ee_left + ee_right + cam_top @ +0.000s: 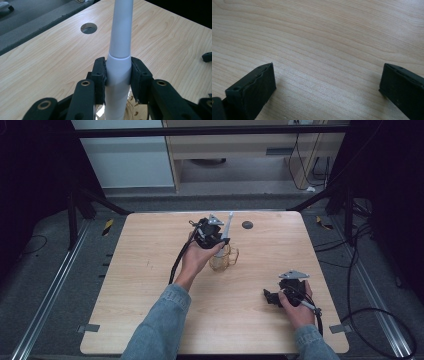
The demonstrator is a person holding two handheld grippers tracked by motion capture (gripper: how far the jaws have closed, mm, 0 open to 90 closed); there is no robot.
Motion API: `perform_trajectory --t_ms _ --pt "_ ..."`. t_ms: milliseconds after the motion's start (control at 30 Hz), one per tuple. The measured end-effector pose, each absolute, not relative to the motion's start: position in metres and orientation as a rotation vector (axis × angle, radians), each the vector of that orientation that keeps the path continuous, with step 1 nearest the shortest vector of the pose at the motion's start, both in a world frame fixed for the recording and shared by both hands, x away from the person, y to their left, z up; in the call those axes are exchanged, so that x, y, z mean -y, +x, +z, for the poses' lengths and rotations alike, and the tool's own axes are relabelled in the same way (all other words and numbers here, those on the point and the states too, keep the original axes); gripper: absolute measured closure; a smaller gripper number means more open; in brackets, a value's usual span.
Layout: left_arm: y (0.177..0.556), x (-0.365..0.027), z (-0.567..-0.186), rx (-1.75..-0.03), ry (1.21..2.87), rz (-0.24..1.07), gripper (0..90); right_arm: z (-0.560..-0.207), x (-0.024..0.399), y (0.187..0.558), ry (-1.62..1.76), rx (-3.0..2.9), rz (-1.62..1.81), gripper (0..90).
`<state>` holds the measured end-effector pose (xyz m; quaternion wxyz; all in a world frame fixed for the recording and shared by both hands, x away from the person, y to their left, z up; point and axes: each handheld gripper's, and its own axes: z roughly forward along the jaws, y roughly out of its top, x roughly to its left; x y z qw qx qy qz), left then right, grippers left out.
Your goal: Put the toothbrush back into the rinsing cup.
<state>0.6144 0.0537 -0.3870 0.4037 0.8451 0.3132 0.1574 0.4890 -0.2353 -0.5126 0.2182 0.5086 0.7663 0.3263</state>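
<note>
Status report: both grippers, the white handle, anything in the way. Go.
Left gripper shut on white handle, over the glass mug. Right gripper open, nothing between jaws, low over the table. No obstruction near the mug.

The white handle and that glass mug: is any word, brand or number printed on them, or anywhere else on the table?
None: no readable text anywhere.
White handle: plain.
Glass mug: amber patterning, too small to tell if lettering.
Table: bare wood grain.

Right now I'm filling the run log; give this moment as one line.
left tool: shut on white handle | glass mug: below it | right tool: open, nothing between | table: wood
</note>
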Motion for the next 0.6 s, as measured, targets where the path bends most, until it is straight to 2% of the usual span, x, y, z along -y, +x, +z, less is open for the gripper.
perform_trajectory --t_ms 600 --pt "0.6199 -0.0562 -0.3907 -0.818 2.167 0.393 67.4 -0.5123 0.2352 0.4888 1.411 -2.123 0.903 0.4"
